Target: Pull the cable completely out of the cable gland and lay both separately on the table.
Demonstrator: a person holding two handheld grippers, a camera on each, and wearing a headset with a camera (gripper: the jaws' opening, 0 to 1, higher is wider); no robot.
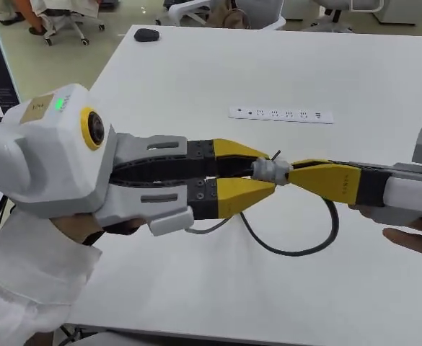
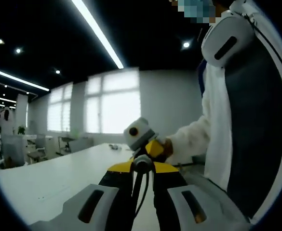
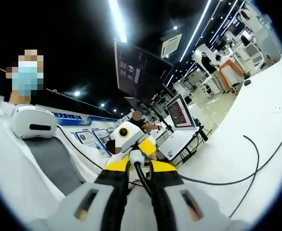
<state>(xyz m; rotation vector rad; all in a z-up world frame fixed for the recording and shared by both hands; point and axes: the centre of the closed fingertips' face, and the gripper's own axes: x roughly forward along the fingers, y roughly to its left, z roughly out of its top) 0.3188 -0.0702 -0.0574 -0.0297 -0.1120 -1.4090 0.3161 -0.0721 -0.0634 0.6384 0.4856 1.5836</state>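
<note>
Over the white table [image 1: 196, 72] the two grippers meet tip to tip. My left gripper [image 1: 268, 173] comes in from the left, its yellow jaws shut on the grey cable gland [image 1: 267, 169]. My right gripper [image 1: 291, 173] comes from the right, shut on the black cable [image 1: 297, 251] just beside the gland. The cable hangs down and loops over the table under both grippers. In the left gripper view the gland [image 2: 143, 163] sits between the jaw tips, the right gripper [image 2: 141, 134] behind it. In the right gripper view the cable [image 3: 143, 180] runs back between the jaws from the gland [image 3: 136, 156].
A white power strip [image 1: 281, 114] lies on the table beyond the grippers. A black mouse [image 1: 146, 34] rests near the far edge. Office chairs [image 1: 66, 21] stand past the table. A person's hand [image 1: 412, 241] holds the right gripper.
</note>
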